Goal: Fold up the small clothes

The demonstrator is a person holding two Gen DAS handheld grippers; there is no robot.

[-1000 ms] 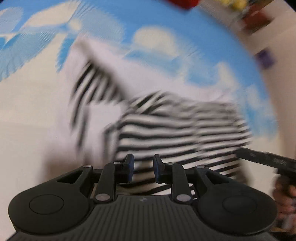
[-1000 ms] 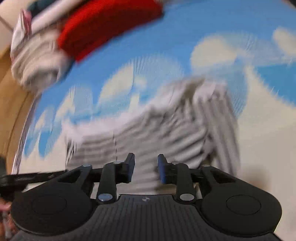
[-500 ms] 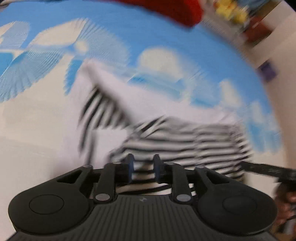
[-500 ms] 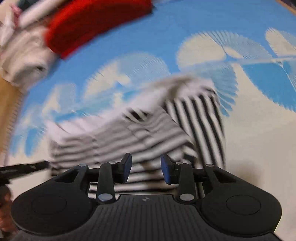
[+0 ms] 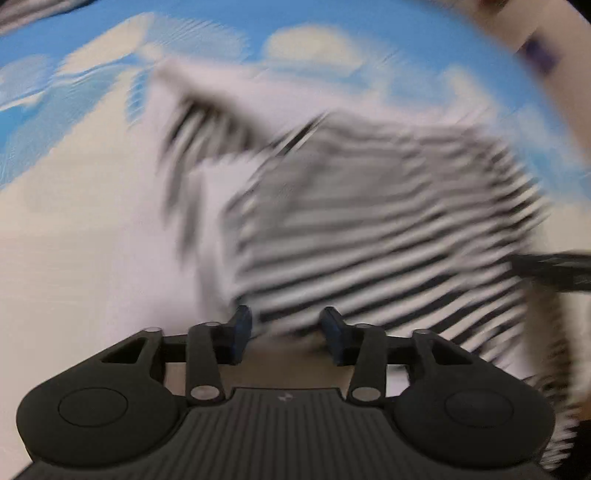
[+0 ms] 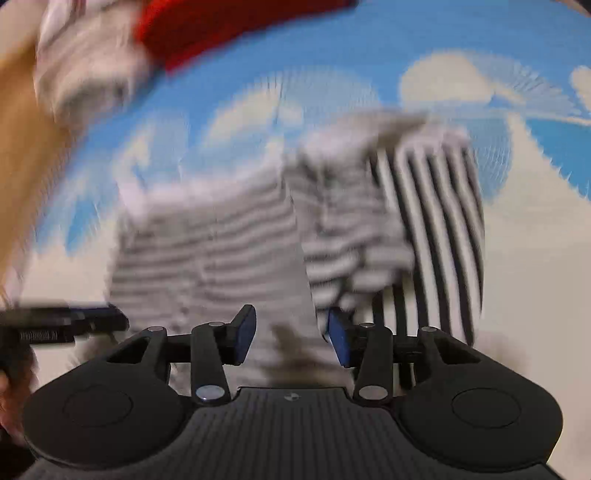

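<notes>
A black-and-white striped small garment [image 5: 369, 229] lies on the blue-and-cream patterned cloth surface [image 5: 74, 229]; left gripper [image 5: 286, 334] and right gripper [image 6: 291, 334] are opening, apparently gripping nothing.

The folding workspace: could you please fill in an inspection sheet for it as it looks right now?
Surface: blue and cream patterned mat, blurred.
Job's things: black-and-white striped small garment, partly folded, flat on the mat.
Clutter: red cloth and pale bundled cloth at the mat's far edge.
Grippers: left tongs opening, cloth edge between the pads, not pinched; right tongs opening over the garment.
Cables: nothing seen.
Surroundings: wooden floor; the rest too blurred.
</notes>
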